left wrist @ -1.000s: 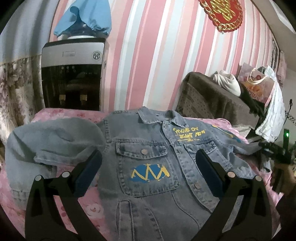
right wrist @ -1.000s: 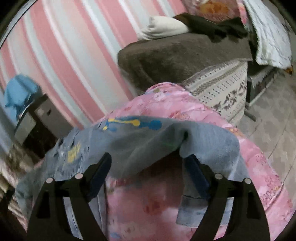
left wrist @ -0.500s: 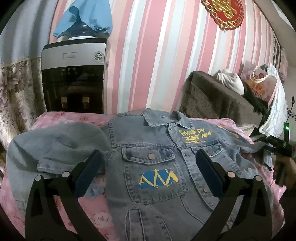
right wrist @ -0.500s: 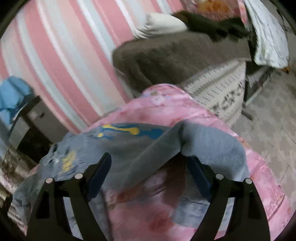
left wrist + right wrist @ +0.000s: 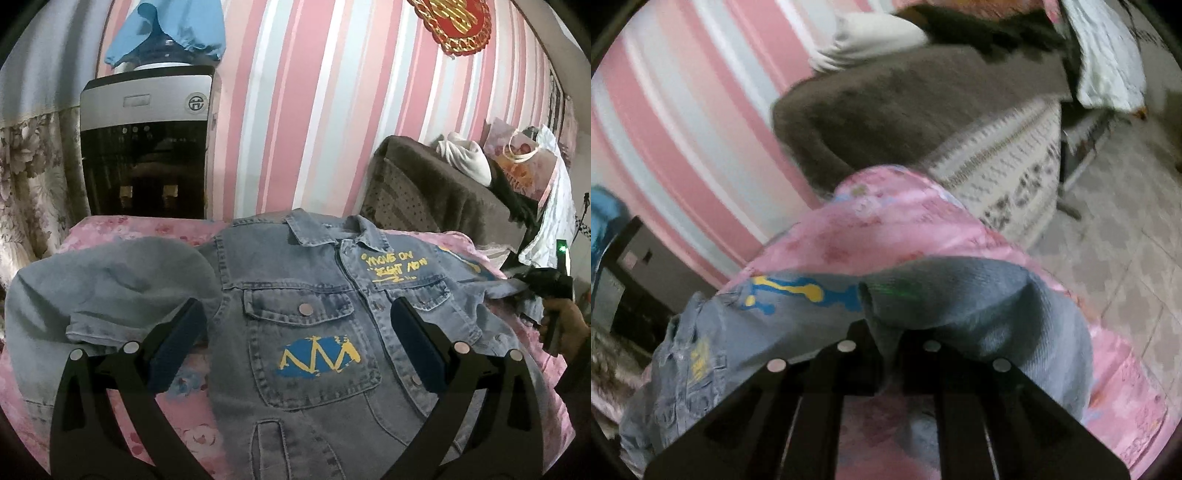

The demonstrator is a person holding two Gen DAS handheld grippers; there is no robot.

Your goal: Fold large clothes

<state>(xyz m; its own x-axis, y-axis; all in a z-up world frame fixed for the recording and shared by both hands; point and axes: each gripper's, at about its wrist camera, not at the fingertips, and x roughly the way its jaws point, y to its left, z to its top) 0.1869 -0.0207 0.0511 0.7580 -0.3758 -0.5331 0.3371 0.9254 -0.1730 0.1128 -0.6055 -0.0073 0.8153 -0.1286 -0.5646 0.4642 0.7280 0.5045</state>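
Light-blue denim jacket (image 5: pixel 314 332) with yellow lettering and a blue-and-yellow pocket patch is laid front-up on the pink floral bed cover (image 5: pixel 122 229), collar toward the striped wall.

Right gripper (image 5: pixel 886 354): jaws have just been closing and are now pinched on a ridge of the jacket's right sleeve (image 5: pixel 979 310), cloth visibly bunched between them.

Left gripper (image 5: pixel 295 343): jaws spread wide, nothing held, hovering over the chest pocket; left sleeve (image 5: pixel 103 295) is untouched.

Risks, judged: only a thin fold seems caught, so the heavy denim could slip out when lifted. One-sided pulling could drag the body askew or wrinkle the cover beneath.
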